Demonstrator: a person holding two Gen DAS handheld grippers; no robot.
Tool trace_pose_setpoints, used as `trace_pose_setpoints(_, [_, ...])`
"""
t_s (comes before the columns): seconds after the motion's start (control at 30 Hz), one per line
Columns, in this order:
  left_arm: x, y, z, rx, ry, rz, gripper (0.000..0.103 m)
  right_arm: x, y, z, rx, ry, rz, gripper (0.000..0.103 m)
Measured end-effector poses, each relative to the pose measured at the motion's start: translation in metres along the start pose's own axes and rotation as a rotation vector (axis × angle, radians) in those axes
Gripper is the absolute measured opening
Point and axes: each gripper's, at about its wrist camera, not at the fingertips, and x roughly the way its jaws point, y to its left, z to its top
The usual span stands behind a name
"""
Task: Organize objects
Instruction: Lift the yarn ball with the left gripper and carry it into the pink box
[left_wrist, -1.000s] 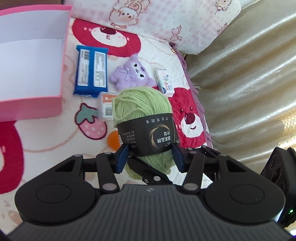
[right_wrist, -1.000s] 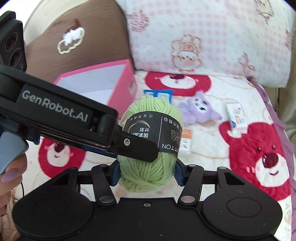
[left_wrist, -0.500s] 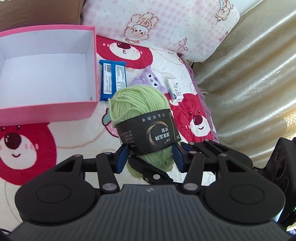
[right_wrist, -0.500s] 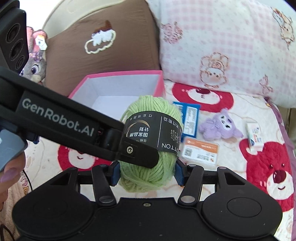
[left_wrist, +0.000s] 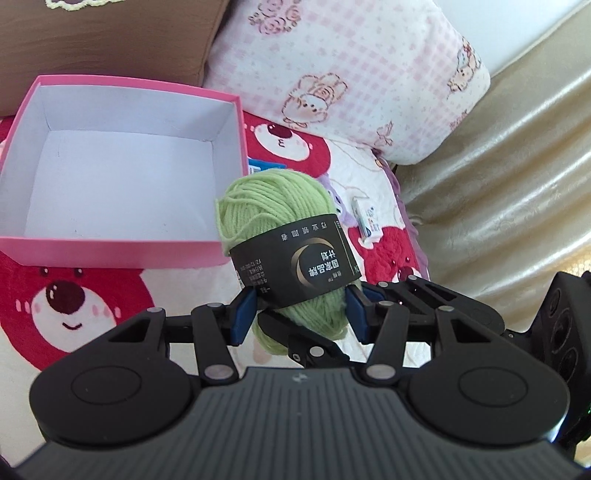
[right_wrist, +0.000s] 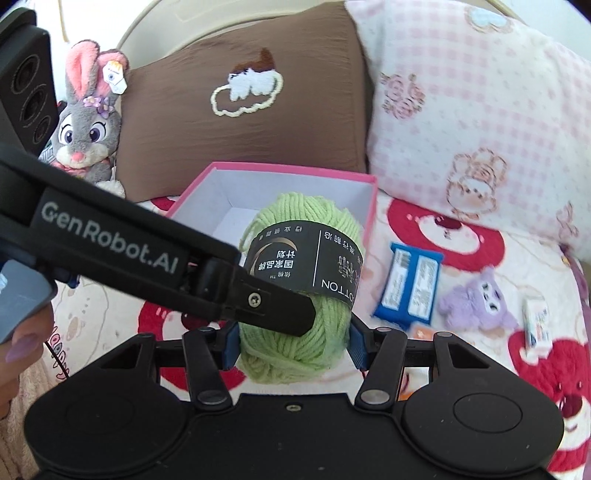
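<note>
A green yarn ball (left_wrist: 273, 206) with a black paper band hangs above the bear-print quilt, held from two sides. My left gripper (left_wrist: 300, 314) is shut on its lower half, blue pads pressed against the wool. My right gripper (right_wrist: 292, 343) is shut on the same yarn ball (right_wrist: 306, 214). In the right wrist view a finger (right_wrist: 280, 306) of the left gripper crosses in front of the ball. An open pink box (left_wrist: 110, 254) with a bare white inside sits just left of the ball; in the right wrist view the pink box (right_wrist: 280, 171) lies right behind it.
On the quilt to the right lie a blue packet (right_wrist: 410, 284), a purple plush (right_wrist: 476, 299), a small white carton (right_wrist: 535, 325) and an orange card (right_wrist: 421, 330). A brown pillow (right_wrist: 240, 110), a pink checked pillow (right_wrist: 480, 110) and a grey bunny plush (right_wrist: 85, 122) stand behind. A person's hand (right_wrist: 18, 339) shows at the left.
Both grippers have risen with the yarn ball and carried it toward the pink box, which now sits nearer the middle of both views. The small items have slid off to the right.
</note>
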Motion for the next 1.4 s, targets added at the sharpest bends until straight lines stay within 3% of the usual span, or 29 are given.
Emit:
trace_pose_setpoints(0.3, [-0.013,0.028,0.029,0.028,-0.016,0.053,0.052,0.030,0.015,0.033,-0.030,-0.024,0.043,0.060])
trace_pose_setpoints(0.63, [-0.006,0.070,0.058,-0.012,-0.007,0.104,0.052,0.078,0.026,0.050,0.020,-0.047,0.092,0.060])
trace_pose_setpoints(0.9, [-0.001,0.096,0.087,-0.045,-0.041,0.194,0.052,0.124,0.035,0.075,0.060,-0.032,0.133,0.060])
trace_pose_setpoints(1.0, [0.002,0.113,0.091,-0.070,-0.087,0.199,0.052,0.144,0.036,0.084,0.076,-0.017,0.152,0.060])
trace_pose_setpoints(1.2, [0.012,0.154,0.095,-0.136,-0.087,0.161,0.052,0.179,0.045,0.084,0.104,0.013,0.176,0.060])
trace_pose_setpoints(1.4, [0.027,0.170,0.092,-0.099,-0.094,0.169,0.052,0.206,0.050,0.081,0.123,0.044,0.168,0.060])
